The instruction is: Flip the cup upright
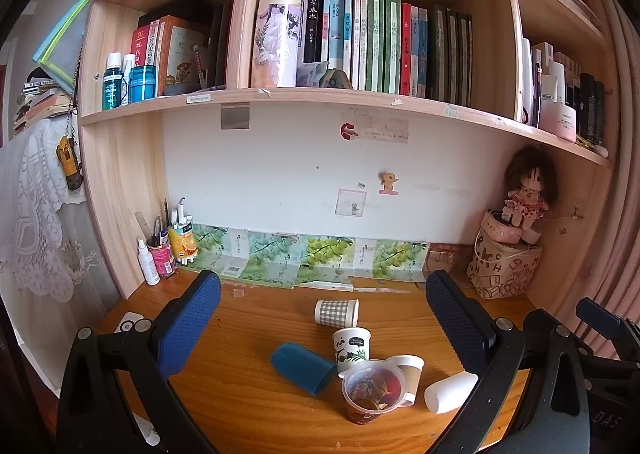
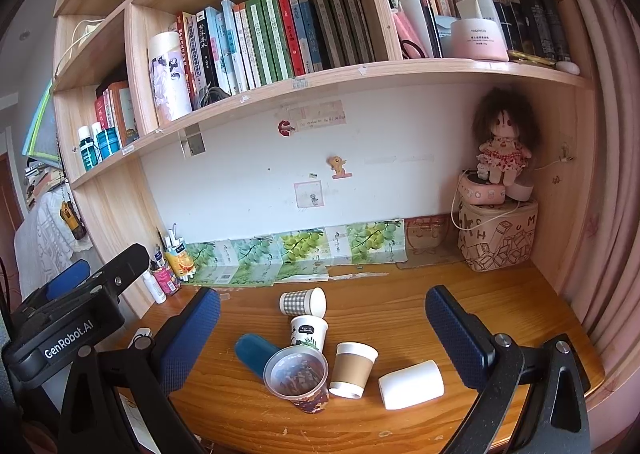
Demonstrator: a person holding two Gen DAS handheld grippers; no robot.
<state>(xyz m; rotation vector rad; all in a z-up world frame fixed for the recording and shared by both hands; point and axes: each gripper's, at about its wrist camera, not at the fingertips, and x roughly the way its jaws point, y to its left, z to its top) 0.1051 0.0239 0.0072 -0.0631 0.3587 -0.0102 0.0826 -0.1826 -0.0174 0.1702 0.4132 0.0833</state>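
Several cups sit in the middle of the wooden desk point(image 1: 248, 394). A checked cup point(image 1: 336, 313) point(image 2: 303, 302), a dark blue cup point(image 1: 303, 368) point(image 2: 254, 354) and a plain white cup point(image 1: 450, 392) point(image 2: 411, 385) lie on their sides. A panda cup point(image 1: 351, 346) point(image 2: 308, 332) and a clear printed cup point(image 1: 372, 392) point(image 2: 298, 378) stand upright. A brown-sleeved cup point(image 1: 408, 374) point(image 2: 354, 370) stands rim down. My left gripper point(image 1: 320, 330) and my right gripper point(image 2: 322, 338) are both open and empty, held above the near side of the cups.
A pen holder and bottles point(image 1: 160, 254) stand at the back left. A patterned box with a doll point(image 1: 506, 266) point(image 2: 498, 238) fills the back right corner. Grape-print cards point(image 1: 304, 258) line the wall. The left gripper's body point(image 2: 68, 314) shows at the left.
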